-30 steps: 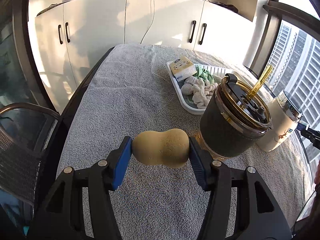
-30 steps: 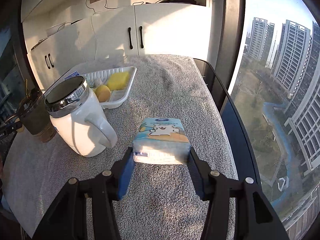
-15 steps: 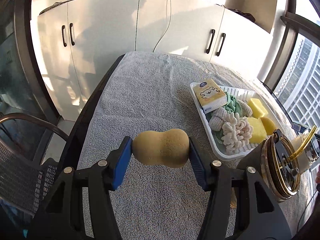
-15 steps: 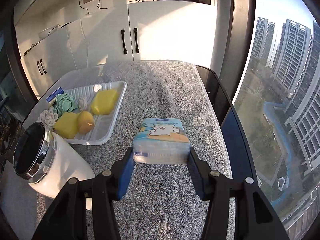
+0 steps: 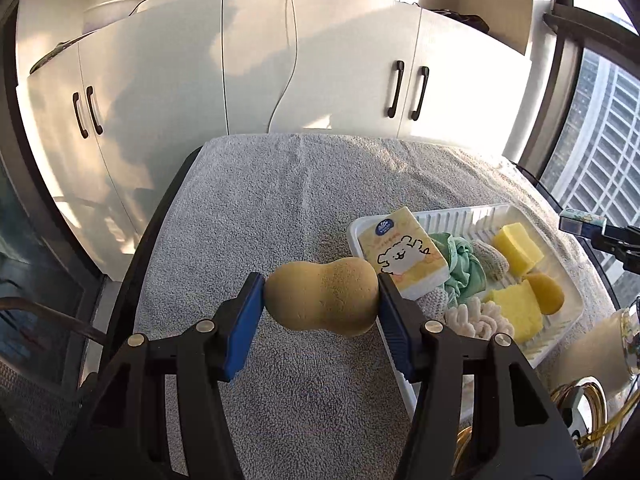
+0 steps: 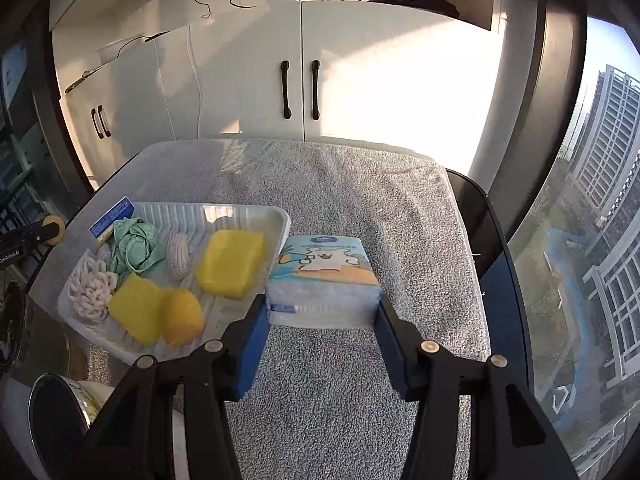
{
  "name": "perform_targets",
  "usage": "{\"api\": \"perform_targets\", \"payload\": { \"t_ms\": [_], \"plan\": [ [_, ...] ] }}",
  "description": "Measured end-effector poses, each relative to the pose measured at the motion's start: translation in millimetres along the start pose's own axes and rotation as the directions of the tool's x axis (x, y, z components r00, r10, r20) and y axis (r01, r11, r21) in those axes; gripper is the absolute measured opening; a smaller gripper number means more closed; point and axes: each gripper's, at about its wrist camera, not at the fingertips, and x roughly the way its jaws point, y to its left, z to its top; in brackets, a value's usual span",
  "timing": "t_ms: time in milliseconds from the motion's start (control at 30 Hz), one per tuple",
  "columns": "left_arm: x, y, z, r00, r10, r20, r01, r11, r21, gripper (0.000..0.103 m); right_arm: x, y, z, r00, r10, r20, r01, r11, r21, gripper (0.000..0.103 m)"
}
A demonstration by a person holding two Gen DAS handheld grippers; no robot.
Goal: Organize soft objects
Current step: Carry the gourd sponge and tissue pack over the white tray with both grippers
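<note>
My left gripper (image 5: pixel 321 299) is shut on a tan peanut-shaped sponge (image 5: pixel 322 298), held above the grey towel just left of the white tray (image 5: pixel 476 216). The tray holds a yellow tissue pack (image 5: pixel 404 258), a green cloth (image 5: pixel 466 268), yellow sponges (image 5: pixel 516 252) and a white knitted piece (image 5: pixel 478 320). My right gripper (image 6: pixel 322 308) is shut on a blue tissue pack (image 6: pixel 324 280), held beside the right edge of the same tray (image 6: pixel 240 212). The right gripper with its pack also shows at the far right of the left wrist view (image 5: pixel 584 225).
A grey towel (image 6: pixel 360 208) covers the dark table. A white jug (image 6: pixel 60 416) and a dark tumbler with a gold straw (image 5: pixel 580 408) stand near the tray's near end. White cabinets (image 5: pixel 260 80) stand behind the table, and a window (image 6: pixel 592 200) is on the right.
Both grippers have moved forward over the table towards the tray, each still holding its object. The jug and tumbler have slid back to the lower corners of the views.
</note>
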Motion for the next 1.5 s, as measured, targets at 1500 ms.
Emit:
{"api": "perform_targets", "payload": {
  "t_ms": [1500],
  "plan": [
    [47.9,-118.7,12.5,0.978,-0.104,-0.183,0.174,0.888,0.425,0.075,84.7,100.3,32.4,0.968,0.104,-0.229,-0.180,0.921,-0.345,0.057]
  ]
}}
